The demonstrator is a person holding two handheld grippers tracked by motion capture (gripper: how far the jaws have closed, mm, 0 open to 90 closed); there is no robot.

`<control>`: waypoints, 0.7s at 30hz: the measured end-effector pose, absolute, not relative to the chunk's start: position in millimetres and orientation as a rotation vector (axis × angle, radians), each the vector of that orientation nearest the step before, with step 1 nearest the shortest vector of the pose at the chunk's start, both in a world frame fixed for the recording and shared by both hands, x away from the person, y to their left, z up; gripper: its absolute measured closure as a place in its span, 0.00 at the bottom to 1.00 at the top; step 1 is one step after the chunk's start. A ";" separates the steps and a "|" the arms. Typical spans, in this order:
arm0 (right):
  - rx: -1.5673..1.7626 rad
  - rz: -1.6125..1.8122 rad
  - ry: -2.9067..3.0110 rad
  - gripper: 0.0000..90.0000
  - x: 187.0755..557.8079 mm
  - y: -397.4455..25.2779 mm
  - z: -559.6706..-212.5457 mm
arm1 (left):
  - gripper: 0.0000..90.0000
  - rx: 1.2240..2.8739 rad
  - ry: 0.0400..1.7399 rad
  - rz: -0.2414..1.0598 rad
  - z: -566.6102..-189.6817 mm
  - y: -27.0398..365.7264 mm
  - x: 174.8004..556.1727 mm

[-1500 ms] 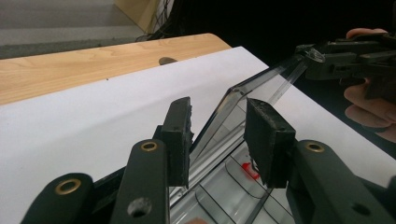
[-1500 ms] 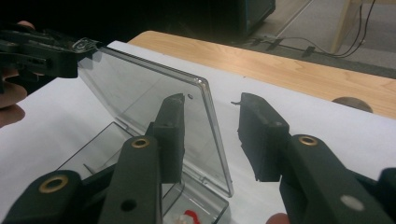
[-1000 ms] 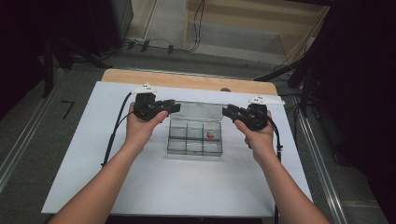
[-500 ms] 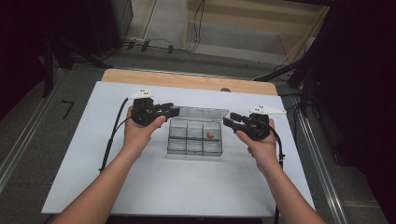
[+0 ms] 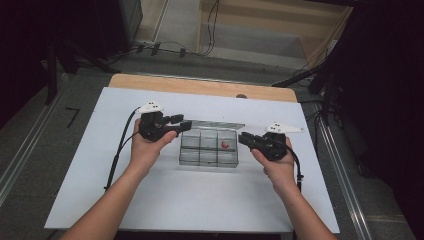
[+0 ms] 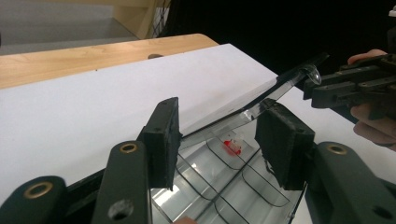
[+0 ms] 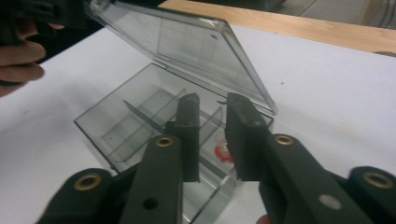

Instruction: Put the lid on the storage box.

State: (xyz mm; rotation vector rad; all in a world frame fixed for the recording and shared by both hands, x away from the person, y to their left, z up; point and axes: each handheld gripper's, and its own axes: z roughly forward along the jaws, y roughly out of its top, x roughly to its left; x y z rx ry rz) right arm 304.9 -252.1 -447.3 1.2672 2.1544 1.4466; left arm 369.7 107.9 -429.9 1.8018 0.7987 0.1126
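On the white table point(image 5: 150, 200), the clear box point(image 5: 208, 148) sits between the spread left gripper point(image 5: 182, 123) and the narrowly parted right gripper point(image 5: 242, 138).

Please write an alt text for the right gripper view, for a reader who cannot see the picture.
A clear plastic compartment box sits on a white table with its lid raised. The right gripper points at it, its two black fingers slightly apart. A small red item lies in one compartment.

A clear smoky-grey box point(image 5: 208, 148) (holding one red piece point(image 5: 225, 145)) sits on a white table point(image 5: 200, 200); both tools are black.
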 end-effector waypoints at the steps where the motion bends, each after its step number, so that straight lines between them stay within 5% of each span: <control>1: 1.263 1.452 2.153 0.84 304.3 -251.0 -447.2 | 0.52 1.802 0.798 0.110 -430.6 108.2 369.1; 7: 1.269 1.478 2.154 0.92 302.7 -247.7 -447.2 | 0.48 1.816 0.814 0.103 -433.6 108.8 363.5; 21: 1.249 1.503 2.151 0.93 293.5 -246.4 -451.1 | 0.41 1.849 0.820 0.130 -442.3 109.3 346.5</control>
